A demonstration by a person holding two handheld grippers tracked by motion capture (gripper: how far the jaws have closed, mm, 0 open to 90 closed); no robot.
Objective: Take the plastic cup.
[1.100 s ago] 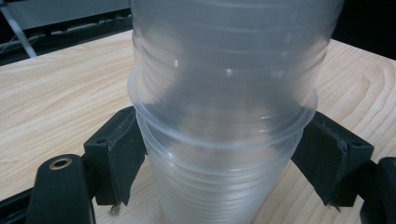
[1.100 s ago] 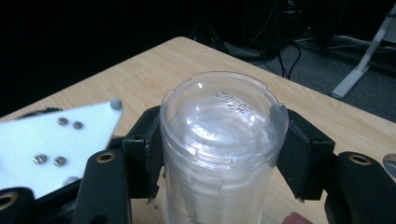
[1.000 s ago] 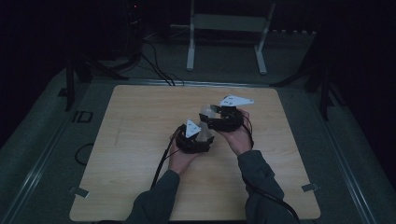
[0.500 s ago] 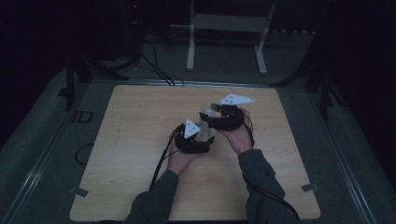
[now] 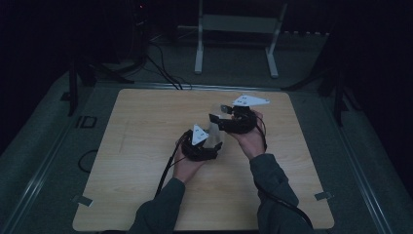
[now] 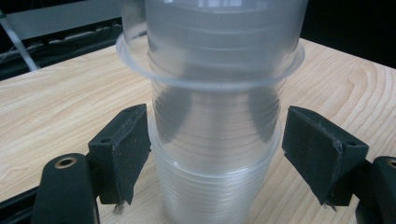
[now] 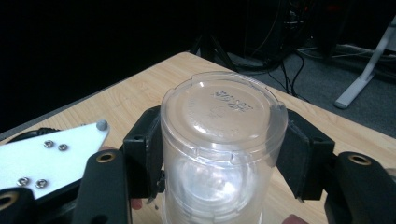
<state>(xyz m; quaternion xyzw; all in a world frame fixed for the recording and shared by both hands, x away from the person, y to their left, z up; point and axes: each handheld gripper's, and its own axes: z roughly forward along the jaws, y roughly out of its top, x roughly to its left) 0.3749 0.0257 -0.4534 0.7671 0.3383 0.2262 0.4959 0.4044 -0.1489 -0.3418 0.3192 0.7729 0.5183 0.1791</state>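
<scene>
Since the earlier frames, both of my hands have kept their places over the middle of the table (image 5: 126, 146); what has changed is my left gripper (image 6: 215, 144), whose jaws have just been closing after standing wider. A stack of clear plastic cups (image 6: 215, 140) sits between them. In the left gripper view the left pad lies against the wall of the lower cup, while the right pad stands just apart from it, so I record this claw as open around the stack and not clamped on it.

My right gripper (image 7: 219, 149) is closed on the upper cup (image 7: 219, 135): in the right gripper view both black pads press on its sides, and the cup's flat bottom (embossed lettering, too faint to read) faces the camera. The grey plate of my left gripper shows at the lower left of that view.

From the high view, my left gripper (image 5: 214, 141) is held low and nearer to me, and my right gripper (image 5: 219, 114) just beyond it and to the right, with the cups (image 5: 213, 129) bridging the two. The cups are nested, the upper one pushed down into the lower ones, rims stepped one above another. Whether the stack rests on the tabletop I cannot tell.
</scene>
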